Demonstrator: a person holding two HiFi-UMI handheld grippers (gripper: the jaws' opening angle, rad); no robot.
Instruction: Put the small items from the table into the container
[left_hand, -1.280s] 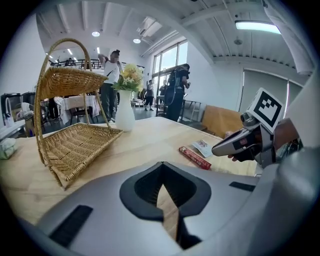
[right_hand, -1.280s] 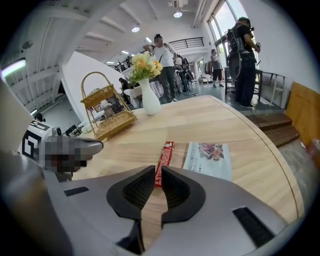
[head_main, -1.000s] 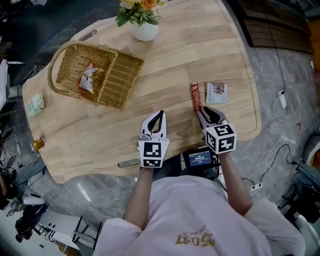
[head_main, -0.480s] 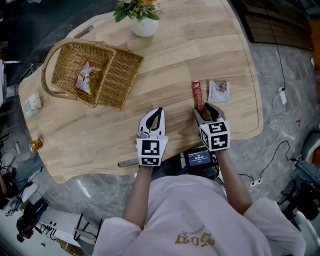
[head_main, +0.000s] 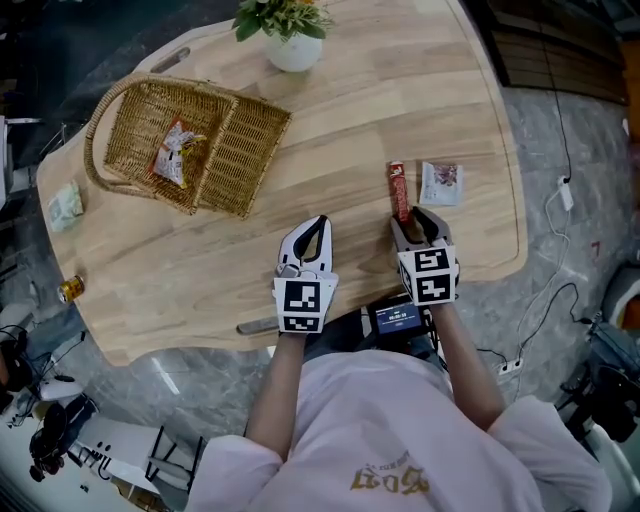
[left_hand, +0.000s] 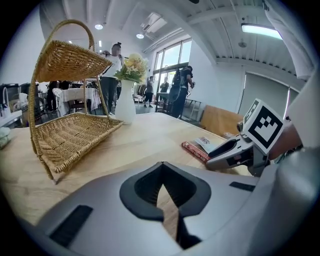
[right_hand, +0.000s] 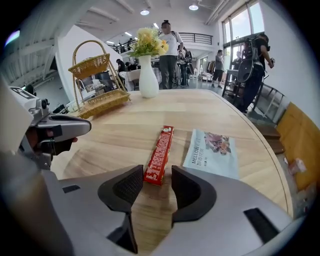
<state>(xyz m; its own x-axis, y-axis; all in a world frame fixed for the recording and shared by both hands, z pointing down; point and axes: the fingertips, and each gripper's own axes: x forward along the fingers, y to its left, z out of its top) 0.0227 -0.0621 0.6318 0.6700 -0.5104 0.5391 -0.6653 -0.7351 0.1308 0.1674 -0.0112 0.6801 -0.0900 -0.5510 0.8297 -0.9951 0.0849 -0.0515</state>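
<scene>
Right gripper (head_main: 418, 222) (right_hand: 157, 175): jaws spread as wide as they go, holding nothing; a second ago they stood about half closed.
Red stick packet (head_main: 398, 190) (right_hand: 160, 154): flat on the table (head_main: 400, 90), its near end just inside the gap between the right jaw tips, the pads clear of it on both sides. The rest runs straight ahead of the jaws. A second ago it lay off to the left of the jaw tips; now it lines up with them.
White sachet (head_main: 440, 183) (right_hand: 212, 152): just right of the red stick packet, ahead of the right-hand jaw; unmoved.
Left gripper (head_main: 312, 228) (left_hand: 162, 165): jaw tips meeting, nothing between them, only bare wood showing through the hollow behind the tips; same as before.
Wicker basket (head_main: 245, 150) (left_hand: 70, 135): well ahead and to the left of the left jaws, lid open, one snack packet (head_main: 172, 152) inside; unchanged.
Other small items: a pale green packet (head_main: 65, 205) and a small can (head_main: 70, 290) at the table's far left edge, well apart from both sets of jaws.
</scene>
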